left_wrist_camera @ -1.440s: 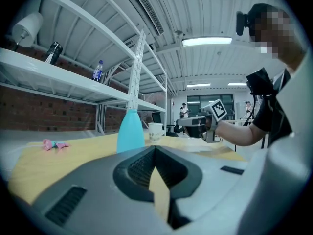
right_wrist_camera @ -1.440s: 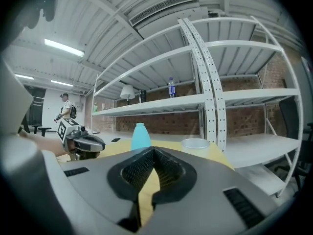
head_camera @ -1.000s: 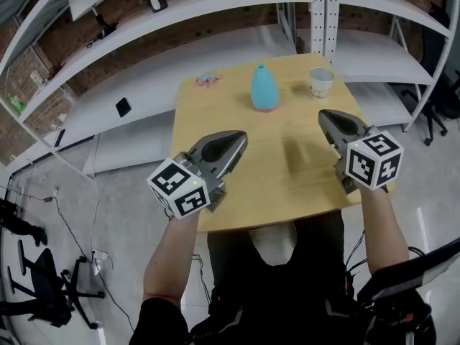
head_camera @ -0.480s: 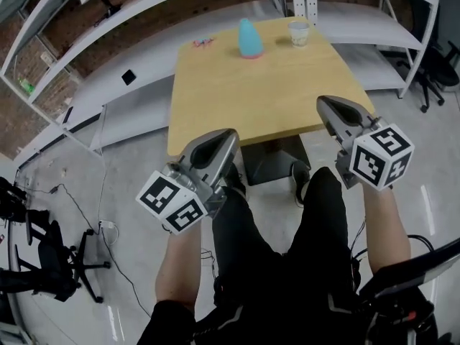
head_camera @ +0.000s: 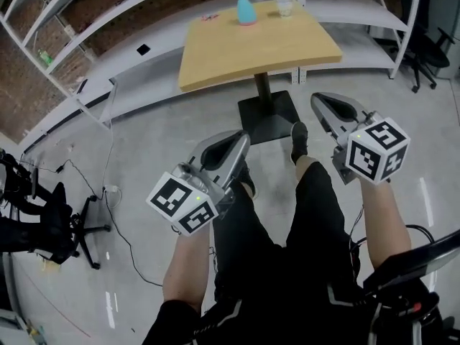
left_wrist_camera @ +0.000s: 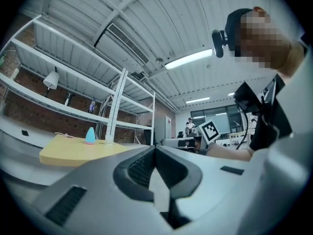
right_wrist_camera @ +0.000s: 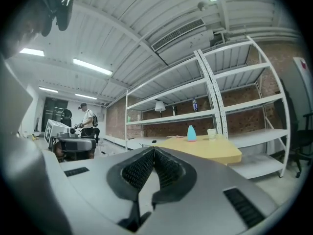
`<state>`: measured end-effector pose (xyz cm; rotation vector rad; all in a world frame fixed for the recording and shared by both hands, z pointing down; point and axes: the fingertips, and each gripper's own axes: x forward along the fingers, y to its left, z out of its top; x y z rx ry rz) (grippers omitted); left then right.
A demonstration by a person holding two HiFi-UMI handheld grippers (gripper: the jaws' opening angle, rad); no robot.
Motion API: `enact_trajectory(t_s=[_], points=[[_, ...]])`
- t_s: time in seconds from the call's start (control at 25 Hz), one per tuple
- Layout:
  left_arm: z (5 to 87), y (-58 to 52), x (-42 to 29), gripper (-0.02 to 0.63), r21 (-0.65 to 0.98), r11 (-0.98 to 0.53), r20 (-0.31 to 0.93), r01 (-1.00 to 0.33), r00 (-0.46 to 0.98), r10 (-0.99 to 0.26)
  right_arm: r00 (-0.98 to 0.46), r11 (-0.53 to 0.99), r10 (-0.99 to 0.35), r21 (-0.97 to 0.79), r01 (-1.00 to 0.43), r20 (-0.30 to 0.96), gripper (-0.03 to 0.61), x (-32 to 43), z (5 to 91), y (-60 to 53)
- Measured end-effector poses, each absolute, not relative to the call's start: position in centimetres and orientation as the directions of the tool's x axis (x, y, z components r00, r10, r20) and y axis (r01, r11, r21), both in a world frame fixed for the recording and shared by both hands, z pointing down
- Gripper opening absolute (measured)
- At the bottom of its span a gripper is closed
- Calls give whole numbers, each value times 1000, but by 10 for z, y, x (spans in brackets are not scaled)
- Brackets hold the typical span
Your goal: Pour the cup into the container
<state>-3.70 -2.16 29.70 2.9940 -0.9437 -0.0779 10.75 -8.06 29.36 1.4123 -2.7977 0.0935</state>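
Note:
A clear plastic cup [head_camera: 284, 6] stands at the far right of a wooden table [head_camera: 259, 45], and a light-blue cone-shaped container [head_camera: 246, 10] stands to its left. Both show small in the right gripper view, the cup [right_wrist_camera: 211, 133] beside the container [right_wrist_camera: 191, 132]; the left gripper view shows only the container [left_wrist_camera: 90, 135]. My left gripper [head_camera: 241, 139] and right gripper [head_camera: 320, 99] hover over the person's legs, well short of the table. Both are shut and hold nothing.
A small pink object [head_camera: 209, 16] lies at the table's far left. White shelving [head_camera: 129, 42] runs behind the table. The table's black pedestal base [head_camera: 267, 117] sits on the concrete floor. An office chair [head_camera: 50, 221] stands at the left. A person [right_wrist_camera: 87, 119] stands far off.
The view has drawn back from the table: it was right under the grippers, and now it lies far ahead. Both grippers now hang over the legs and floor, still shut.

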Motion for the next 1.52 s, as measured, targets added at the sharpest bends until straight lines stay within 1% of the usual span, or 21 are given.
enact_trajectory(t_s=[0.48,0.6,0.88,1.04,1.52], points=[[306,202,-9,0,32,-812,-52,-583,810,-584,-621,621,-783,-19,-784,42,2,121,284,135],[304,259,3,2,11,-814,-53,-581,812,-581,-626,626,-779,-16,-780,33,2,131,281,191],[295,382,20,2,-8,-795,-36,-607,794,-606,-628,627,-778,-57,-777,8,2,158,279,320],[299,457,34,2,3,-790,-21,-613,790,-612,-633,630,-774,-72,-773,19,2,174,289,401],[328,655,60,0,54,-768,16,-638,770,-638,-620,615,-785,-115,-780,3,2,209,301,608]])
